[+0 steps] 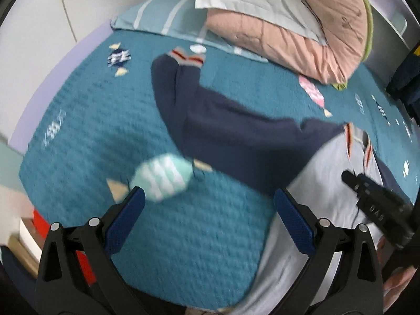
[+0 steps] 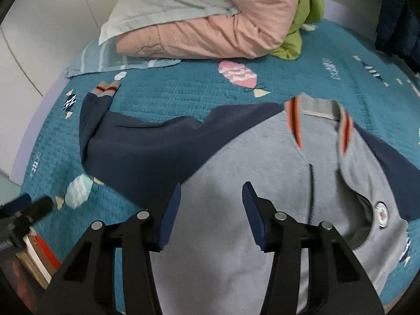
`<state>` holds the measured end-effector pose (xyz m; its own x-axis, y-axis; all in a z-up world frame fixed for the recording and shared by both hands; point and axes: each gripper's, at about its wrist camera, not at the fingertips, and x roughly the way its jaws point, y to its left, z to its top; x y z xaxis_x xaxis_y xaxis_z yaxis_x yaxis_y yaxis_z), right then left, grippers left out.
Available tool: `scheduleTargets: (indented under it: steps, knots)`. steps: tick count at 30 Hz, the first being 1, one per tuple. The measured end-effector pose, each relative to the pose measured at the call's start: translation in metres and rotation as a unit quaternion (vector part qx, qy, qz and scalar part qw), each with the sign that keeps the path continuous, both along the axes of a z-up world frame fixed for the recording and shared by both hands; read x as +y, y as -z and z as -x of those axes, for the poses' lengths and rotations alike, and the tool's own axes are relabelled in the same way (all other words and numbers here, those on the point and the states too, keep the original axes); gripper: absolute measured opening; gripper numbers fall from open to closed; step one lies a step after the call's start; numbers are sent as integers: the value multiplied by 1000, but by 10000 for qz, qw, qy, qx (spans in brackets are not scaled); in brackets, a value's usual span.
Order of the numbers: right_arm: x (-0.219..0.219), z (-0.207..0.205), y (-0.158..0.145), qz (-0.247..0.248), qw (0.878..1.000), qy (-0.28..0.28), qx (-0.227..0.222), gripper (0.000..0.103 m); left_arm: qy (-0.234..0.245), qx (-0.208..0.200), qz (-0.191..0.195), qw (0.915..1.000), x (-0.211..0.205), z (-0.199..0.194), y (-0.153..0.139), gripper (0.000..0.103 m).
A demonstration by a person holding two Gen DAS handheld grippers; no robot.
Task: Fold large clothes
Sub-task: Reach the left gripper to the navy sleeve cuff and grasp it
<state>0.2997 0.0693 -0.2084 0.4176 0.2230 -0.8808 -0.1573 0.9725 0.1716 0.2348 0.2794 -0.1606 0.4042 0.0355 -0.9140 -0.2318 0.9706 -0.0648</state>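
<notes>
Clearly the jacket [image 2: 236,236] is soft and limp; we would pinch the sleeve [image 2: 136,147] cuff [image 2: 106,90], upper left. Both tongs [image 1: 210,204] [image 2: 211,202] hang spread, empty.

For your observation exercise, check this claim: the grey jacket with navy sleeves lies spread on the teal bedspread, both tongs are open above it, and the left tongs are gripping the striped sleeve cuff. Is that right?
Not quite. The left tongs grip nothing; the striped sleeve cuff lies far off on the teal bedspread, as the left wrist view shows. The grey jacket does lie spread, and the right tongs are open too.
</notes>
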Motion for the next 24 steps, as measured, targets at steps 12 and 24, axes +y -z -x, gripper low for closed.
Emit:
scheduleTargets:
  steps: [12, 24]
  knots:
    - [28, -48, 87, 155, 9970, -271, 713, 11, -35, 37, -272, 9996, 50, -99, 19, 98]
    - [21, -64, 91, -115, 9934, -545, 999, 11, -687, 318, -181, 9970, 91, -233, 86, 97]
